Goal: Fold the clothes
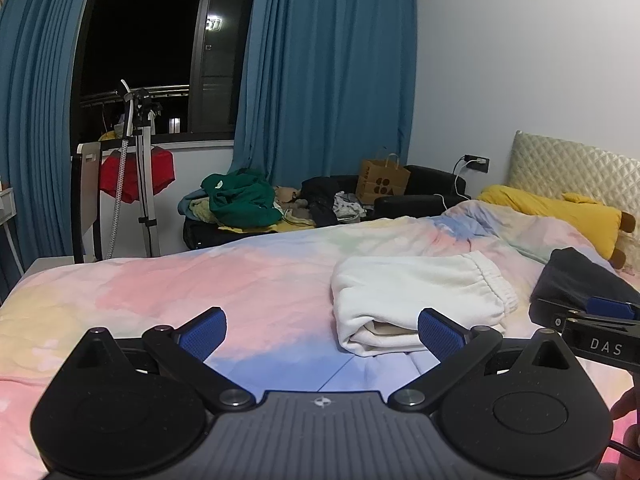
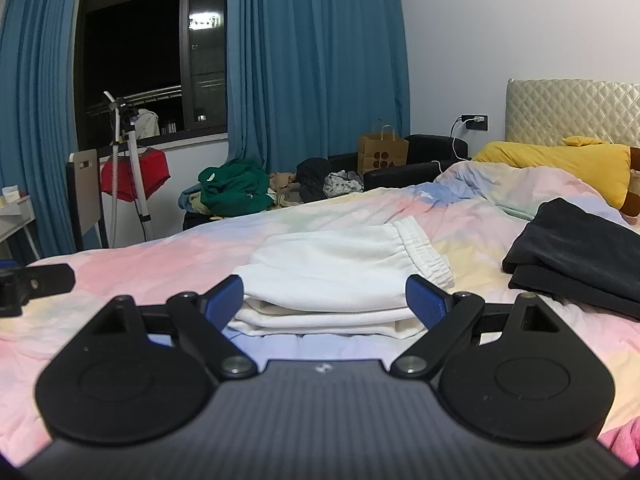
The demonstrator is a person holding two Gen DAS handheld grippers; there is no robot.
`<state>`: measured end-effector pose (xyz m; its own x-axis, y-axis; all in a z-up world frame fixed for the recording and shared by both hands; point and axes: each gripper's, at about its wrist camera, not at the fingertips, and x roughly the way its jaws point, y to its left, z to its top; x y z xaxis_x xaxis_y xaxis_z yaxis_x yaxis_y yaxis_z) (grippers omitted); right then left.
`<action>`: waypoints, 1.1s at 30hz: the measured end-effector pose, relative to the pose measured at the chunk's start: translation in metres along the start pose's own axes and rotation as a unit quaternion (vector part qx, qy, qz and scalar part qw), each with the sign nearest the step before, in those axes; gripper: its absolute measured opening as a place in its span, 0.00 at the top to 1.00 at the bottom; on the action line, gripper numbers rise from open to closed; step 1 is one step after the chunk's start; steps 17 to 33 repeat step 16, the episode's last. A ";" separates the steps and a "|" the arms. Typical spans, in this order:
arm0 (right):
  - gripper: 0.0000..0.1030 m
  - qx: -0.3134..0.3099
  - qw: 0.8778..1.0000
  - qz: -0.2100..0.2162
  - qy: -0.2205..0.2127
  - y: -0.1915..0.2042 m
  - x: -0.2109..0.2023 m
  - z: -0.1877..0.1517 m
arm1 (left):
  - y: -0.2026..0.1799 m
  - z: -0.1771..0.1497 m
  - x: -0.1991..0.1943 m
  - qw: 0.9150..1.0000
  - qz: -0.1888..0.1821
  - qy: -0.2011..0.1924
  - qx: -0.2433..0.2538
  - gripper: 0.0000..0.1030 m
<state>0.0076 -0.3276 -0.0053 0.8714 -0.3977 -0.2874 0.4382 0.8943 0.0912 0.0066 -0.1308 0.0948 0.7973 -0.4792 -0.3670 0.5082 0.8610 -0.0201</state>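
A folded white garment [image 1: 416,300] [image 2: 336,280] with an elastic waistband lies on the pastel bedspread [image 1: 200,288] [image 2: 140,264]. My left gripper [image 1: 322,330] is open, hovering just before the garment's near left corner, nothing between its blue pads. My right gripper [image 2: 324,300] is open too, its fingers standing either side of the garment's near folded edge without closing on it. A folded dark garment [image 1: 580,280] [image 2: 580,256] lies to the right. The right gripper's body shows at the right edge of the left wrist view, and the left gripper's tip at the left edge of the right wrist view.
A yellow pillow [image 2: 560,164] and quilted headboard [image 2: 572,108] sit at the bed's head on the right. Beyond the bed are a black sofa with a pile of clothes [image 2: 236,188], a paper bag [image 2: 382,156], a stand with red cloth [image 2: 134,176] and blue curtains [image 2: 316,60].
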 end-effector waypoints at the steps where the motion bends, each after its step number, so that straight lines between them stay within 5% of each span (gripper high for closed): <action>1: 0.13 0.000 1.000 0.000 0.001 0.000 0.000 0.000 | -0.001 0.000 0.000 1.000 0.000 0.001 0.001 0.00; 33: 0.13 0.002 1.000 -0.002 0.011 -0.001 0.004 0.000 | -0.003 -0.003 0.003 1.000 0.005 0.007 0.001 0.00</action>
